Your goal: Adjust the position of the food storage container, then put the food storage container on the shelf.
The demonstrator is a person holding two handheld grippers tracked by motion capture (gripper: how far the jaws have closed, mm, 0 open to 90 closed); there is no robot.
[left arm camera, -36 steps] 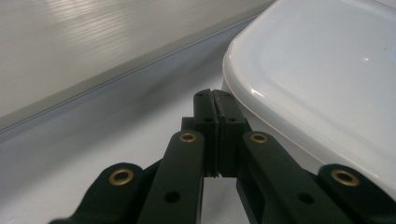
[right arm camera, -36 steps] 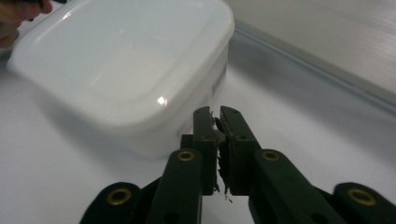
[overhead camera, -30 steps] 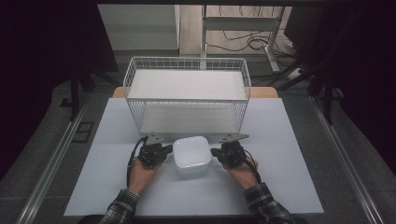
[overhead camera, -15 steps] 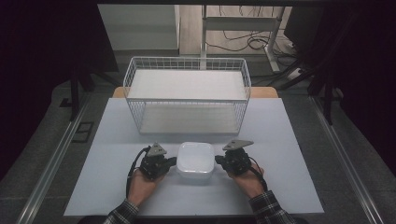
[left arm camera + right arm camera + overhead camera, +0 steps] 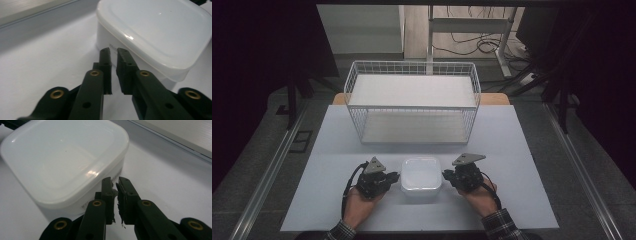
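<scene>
- White wire basket (image 5: 412, 75) stands at the back of the counter (image 5: 522, 150).
- Cables (image 5: 477, 45) lie on the floor behind it.

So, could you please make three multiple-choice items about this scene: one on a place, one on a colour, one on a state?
1. Where is the lidded container?
A. inside the wire basket
B. on the table between the two grippers
C. on the floor

2. What colour is the wire basket?
A. white
B. red
C. black

3. How are the jaws of the left gripper?
A. spread wide
C. clamped on the lid
B. nearly together, holding nothing

Key: 1 B, the high view shows it between the left gripper and the right gripper; 2 A, its wires are white; 3 B, a thin gap, empty.
</scene>
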